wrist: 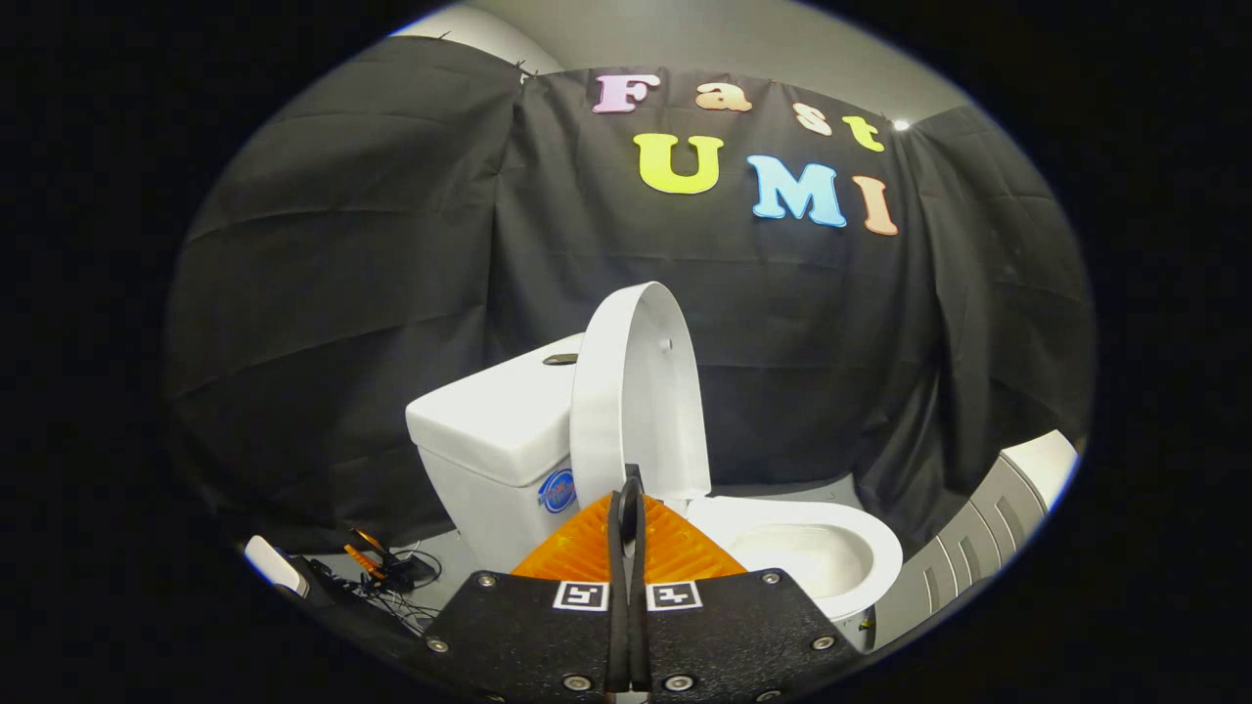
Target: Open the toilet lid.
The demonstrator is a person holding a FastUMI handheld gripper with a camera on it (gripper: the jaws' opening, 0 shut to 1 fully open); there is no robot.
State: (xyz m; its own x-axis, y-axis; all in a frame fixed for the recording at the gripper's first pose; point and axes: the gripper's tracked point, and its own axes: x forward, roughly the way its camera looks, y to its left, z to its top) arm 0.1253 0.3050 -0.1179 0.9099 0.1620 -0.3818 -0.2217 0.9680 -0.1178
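- Tank [489, 416] stands left of the lid
- Lid [641, 391] is raised upright against the tank, so the opening looks nearly finished
- Gripper [627, 494] fingers are together, just before the lid, holding nothing
- Bowl [861, 557] lies uncovered right of the lid

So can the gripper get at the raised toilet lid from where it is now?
Probably yes. The lid stands upright against the tank, just beyond the fingers of the gripper, which are shut together with nothing between them and the lid's lower edge.
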